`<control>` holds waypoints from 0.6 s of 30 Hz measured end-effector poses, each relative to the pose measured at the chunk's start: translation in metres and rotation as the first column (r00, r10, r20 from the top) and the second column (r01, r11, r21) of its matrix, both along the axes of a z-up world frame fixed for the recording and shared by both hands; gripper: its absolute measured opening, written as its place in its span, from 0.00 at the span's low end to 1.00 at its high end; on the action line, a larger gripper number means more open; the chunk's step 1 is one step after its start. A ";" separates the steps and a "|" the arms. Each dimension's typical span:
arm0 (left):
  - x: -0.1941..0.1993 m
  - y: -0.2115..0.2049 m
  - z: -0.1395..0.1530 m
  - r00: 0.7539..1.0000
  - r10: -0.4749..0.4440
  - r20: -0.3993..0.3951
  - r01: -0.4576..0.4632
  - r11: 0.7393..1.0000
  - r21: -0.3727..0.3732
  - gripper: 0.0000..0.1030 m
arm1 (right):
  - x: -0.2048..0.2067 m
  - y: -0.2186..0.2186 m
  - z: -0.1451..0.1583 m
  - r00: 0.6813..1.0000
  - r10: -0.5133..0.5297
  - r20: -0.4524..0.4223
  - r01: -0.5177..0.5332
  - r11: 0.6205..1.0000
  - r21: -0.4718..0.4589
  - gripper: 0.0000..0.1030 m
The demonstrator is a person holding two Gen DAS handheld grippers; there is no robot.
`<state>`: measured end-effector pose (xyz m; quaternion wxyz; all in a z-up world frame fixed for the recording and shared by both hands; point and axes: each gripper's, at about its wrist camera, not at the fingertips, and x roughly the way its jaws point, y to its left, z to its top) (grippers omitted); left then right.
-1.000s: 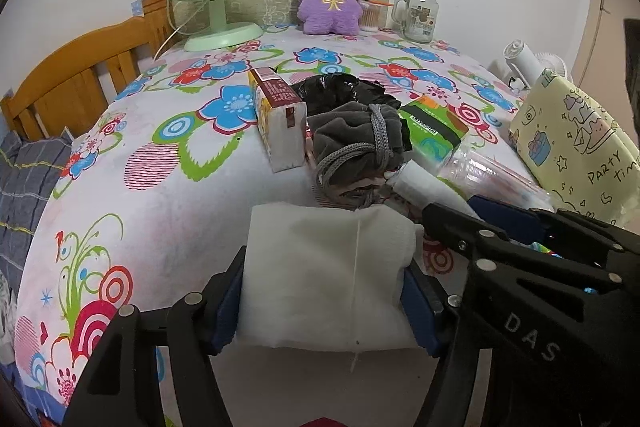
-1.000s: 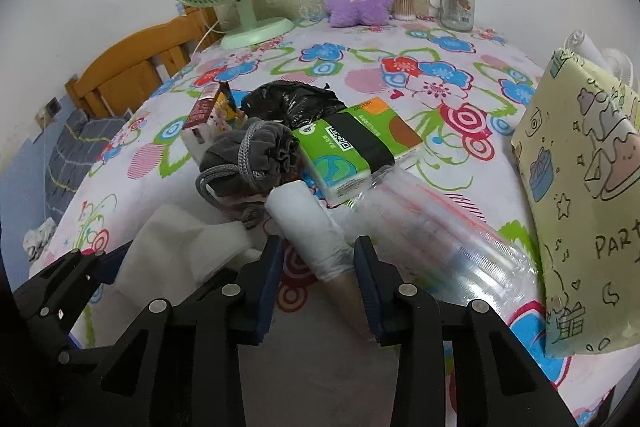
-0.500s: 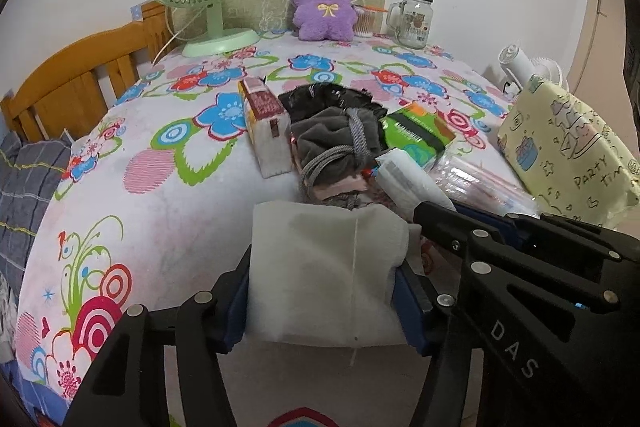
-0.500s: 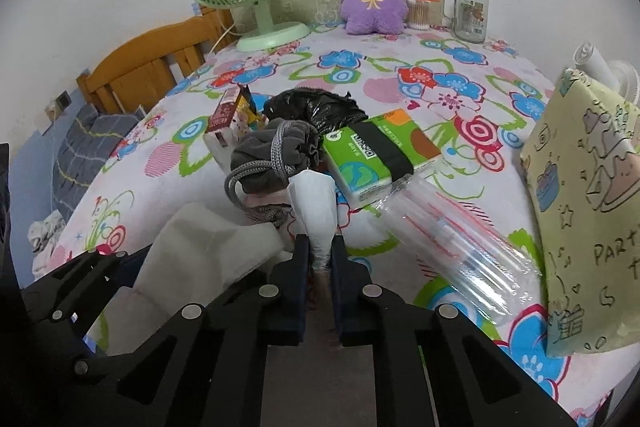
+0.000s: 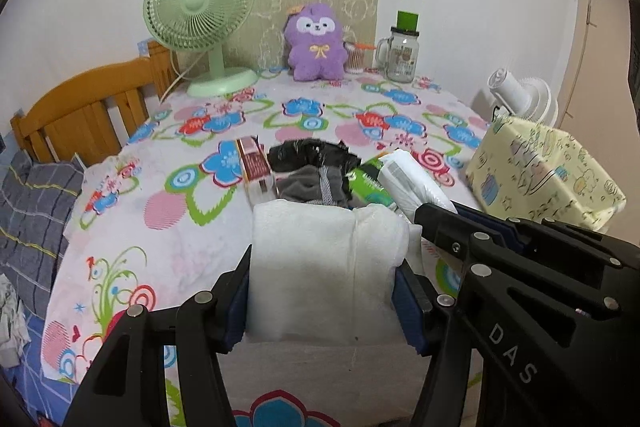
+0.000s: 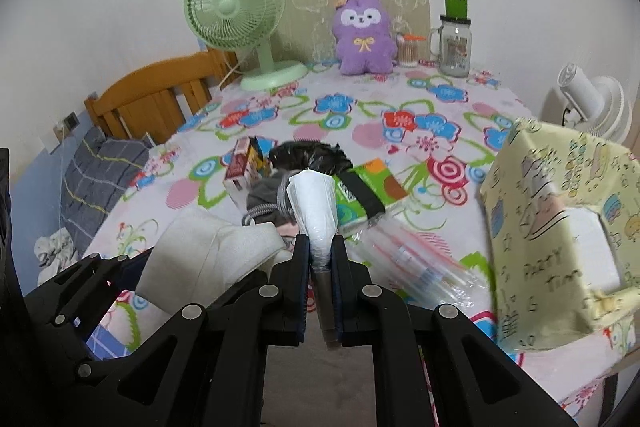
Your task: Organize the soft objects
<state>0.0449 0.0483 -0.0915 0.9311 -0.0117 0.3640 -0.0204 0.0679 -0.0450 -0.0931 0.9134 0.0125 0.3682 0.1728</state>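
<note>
Pile (image 6: 304, 183) blocks centre; yellow bag (image 6: 560, 239) blocks right.

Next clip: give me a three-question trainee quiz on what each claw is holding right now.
1. True or false: the left claw is clamped on a folded white cloth.
2. What does the right claw grip? A) green tissue pack B) white plastic-wrapped roll C) purple plush
3. Fill in: the yellow party bag sits on the table's ___ side.

Key: 1 true. 2 B, the white plastic-wrapped roll. 3 right.
</note>
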 end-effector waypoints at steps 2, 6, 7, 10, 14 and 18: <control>-0.002 -0.003 0.006 1.000 0.001 0.008 -0.001 1.000 0.004 0.61 | -0.003 -0.002 0.006 1.000 -0.003 0.009 0.003 1.000 -0.001 0.12; -0.006 -0.008 0.019 1.000 -0.004 0.028 0.003 1.000 0.010 0.61 | -0.008 -0.010 0.020 1.000 -0.011 0.028 0.011 1.000 0.005 0.12; -0.006 -0.010 0.022 1.000 -0.004 0.031 0.004 1.000 0.013 0.61 | -0.009 -0.012 0.024 0.999 -0.012 0.031 0.012 1.000 0.005 0.12; -0.007 -0.017 0.033 0.999 -0.007 0.040 0.006 1.000 0.021 0.61 | -0.010 -0.018 0.035 0.999 -0.016 0.040 0.016 1.000 0.005 0.12; -0.010 -0.025 0.049 0.998 -0.009 0.066 0.008 1.000 0.028 0.61 | -0.013 -0.027 0.051 0.998 -0.020 0.066 0.020 1.000 0.007 0.12; -0.012 -0.034 0.063 0.996 0.010 0.092 -0.013 0.999 0.033 0.61 | -0.013 -0.037 0.067 0.995 -0.021 0.094 0.020 1.000 0.013 0.12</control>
